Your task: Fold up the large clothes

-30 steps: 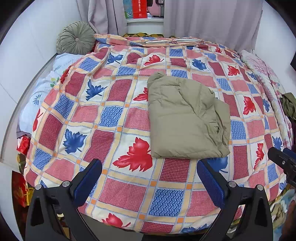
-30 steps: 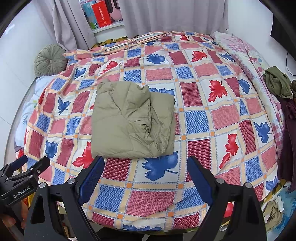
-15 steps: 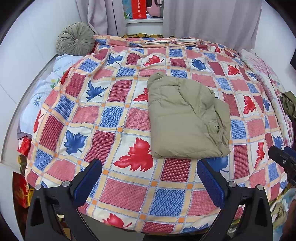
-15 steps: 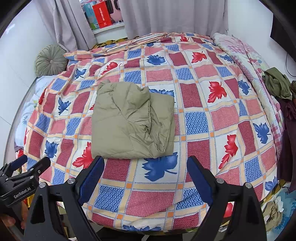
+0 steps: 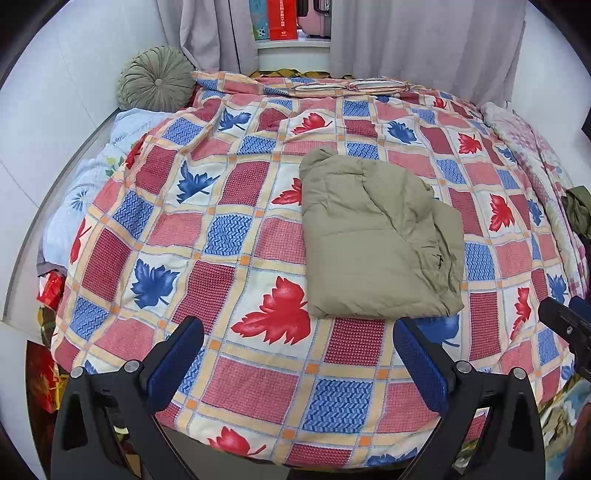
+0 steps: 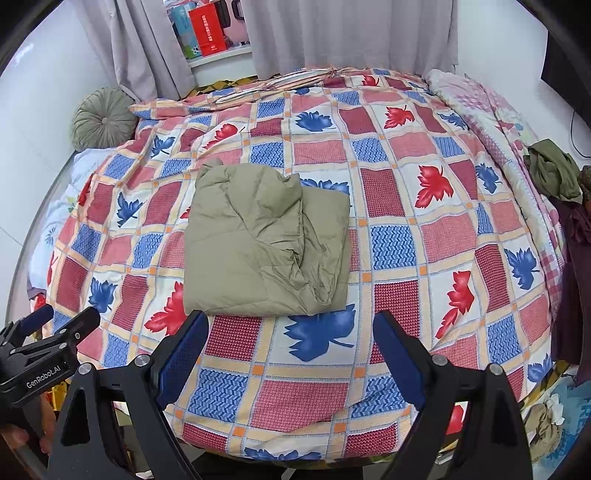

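**Folded jacket on bed; both grippers clear**

Your left gripper [image 5: 297, 360] sits at the bottom of the left wrist frame with its jaws spread wide and nothing between them. Your right gripper [image 6: 290, 354] sits at the bottom of the right wrist frame, its jaws also wide and holding nothing.

The olive-green jacket [image 5: 376, 240] lies folded into a compact rectangle on the patterned quilt [image 5: 236, 236], right of centre in the left wrist frame and left of centre in the right wrist frame. Its near edge lies just above the jaws in the frame; neither gripper touches it.

A round green cushion [image 5: 155, 79] rests at the upper left. Grey curtains [image 6: 351, 33] hang along the top.
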`<state>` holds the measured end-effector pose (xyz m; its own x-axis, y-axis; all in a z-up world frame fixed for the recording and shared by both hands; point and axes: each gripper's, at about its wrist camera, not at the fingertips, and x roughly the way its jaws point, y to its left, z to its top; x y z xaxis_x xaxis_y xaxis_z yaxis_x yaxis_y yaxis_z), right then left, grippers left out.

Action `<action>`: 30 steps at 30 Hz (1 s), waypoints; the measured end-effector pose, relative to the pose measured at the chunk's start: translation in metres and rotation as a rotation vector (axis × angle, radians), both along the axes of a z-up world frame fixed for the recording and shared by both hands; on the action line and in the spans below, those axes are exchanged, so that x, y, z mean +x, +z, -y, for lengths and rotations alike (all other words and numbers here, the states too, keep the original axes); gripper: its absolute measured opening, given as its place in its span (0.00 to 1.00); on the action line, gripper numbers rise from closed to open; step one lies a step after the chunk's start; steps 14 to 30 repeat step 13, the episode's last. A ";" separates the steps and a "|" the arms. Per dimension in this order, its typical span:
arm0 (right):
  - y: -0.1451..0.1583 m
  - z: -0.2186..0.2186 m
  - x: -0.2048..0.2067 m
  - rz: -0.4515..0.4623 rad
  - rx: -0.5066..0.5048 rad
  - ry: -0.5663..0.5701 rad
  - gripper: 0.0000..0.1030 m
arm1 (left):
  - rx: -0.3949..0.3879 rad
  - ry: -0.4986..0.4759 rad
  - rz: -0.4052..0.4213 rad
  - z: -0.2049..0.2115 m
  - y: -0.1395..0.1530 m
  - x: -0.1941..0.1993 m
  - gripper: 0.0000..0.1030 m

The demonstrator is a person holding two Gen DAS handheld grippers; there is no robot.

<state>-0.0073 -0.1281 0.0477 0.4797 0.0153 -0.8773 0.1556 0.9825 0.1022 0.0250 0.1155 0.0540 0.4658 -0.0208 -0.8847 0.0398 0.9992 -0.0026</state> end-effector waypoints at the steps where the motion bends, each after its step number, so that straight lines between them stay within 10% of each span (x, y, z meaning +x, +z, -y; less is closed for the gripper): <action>1: 0.000 -0.001 0.000 0.001 0.000 -0.001 0.90 | -0.001 -0.001 -0.001 -0.001 0.001 0.002 1.00; 30: -0.001 -0.007 -0.005 0.000 -0.009 0.001 0.90 | -0.026 -0.009 0.006 0.005 -0.002 -0.003 1.00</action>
